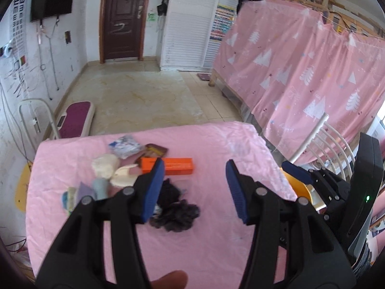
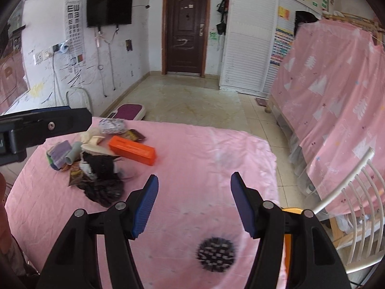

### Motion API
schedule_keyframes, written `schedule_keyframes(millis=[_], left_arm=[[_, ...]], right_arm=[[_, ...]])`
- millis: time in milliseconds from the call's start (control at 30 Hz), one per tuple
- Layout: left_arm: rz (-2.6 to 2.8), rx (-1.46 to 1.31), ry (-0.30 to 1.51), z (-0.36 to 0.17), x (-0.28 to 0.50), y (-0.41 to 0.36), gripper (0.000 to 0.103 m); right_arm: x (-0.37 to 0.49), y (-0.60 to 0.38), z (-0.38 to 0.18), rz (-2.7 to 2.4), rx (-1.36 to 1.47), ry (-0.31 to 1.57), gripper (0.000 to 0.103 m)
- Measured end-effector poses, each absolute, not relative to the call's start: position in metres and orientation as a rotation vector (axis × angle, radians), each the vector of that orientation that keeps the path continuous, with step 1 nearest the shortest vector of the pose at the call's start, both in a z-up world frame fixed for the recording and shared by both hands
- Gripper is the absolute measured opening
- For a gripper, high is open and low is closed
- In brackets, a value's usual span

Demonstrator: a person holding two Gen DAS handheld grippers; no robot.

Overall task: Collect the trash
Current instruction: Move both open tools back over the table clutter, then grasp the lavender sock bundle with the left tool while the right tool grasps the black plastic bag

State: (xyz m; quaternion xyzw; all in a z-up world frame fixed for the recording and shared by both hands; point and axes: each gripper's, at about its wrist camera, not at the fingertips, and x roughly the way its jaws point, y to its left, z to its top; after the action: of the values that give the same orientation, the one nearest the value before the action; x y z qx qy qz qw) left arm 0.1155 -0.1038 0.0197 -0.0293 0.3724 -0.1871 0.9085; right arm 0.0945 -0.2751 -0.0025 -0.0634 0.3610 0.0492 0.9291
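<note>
A heap of trash lies on the pink-covered table [image 1: 211,144]: an orange box [image 1: 178,166], a crumpled black bag [image 1: 178,209], white wads [image 1: 105,166], a patterned wrapper [image 1: 126,145] and a grey tube [image 1: 101,187]. My left gripper [image 1: 195,190] hovers open above the table, just right of the heap, nothing between its blue pads. In the right wrist view the orange box [image 2: 132,150] and black bag [image 2: 103,183] lie left of my right gripper [image 2: 193,204], which is open and empty. A black spiky ball [image 2: 216,254] sits on the cloth below it.
A white chair [image 2: 349,207] and an orange stool [image 2: 292,210] stand at the table's right edge. A pink curtain [image 1: 300,72] hangs over a bed frame on the right. A purple step board [image 1: 74,118] lies on the floor beyond the table. The other gripper [image 2: 43,125] shows at left.
</note>
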Motion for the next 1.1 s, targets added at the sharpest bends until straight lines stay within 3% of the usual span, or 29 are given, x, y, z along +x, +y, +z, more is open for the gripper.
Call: schedule_keyframes(millis=[667,1100], left_arm=[[-0.182,-0.067,0.825,-0.021,0.133,0.004,0.05],[-0.153,0.112,0.855,-0.059,0.136,0.006,0.05]], right_arm=[[0.109,-0.17,-0.044,0.326,-0.146,0.858,0.056],[0.121,-0.173,-0.065,0.33,-0.116,0.91,0.056]])
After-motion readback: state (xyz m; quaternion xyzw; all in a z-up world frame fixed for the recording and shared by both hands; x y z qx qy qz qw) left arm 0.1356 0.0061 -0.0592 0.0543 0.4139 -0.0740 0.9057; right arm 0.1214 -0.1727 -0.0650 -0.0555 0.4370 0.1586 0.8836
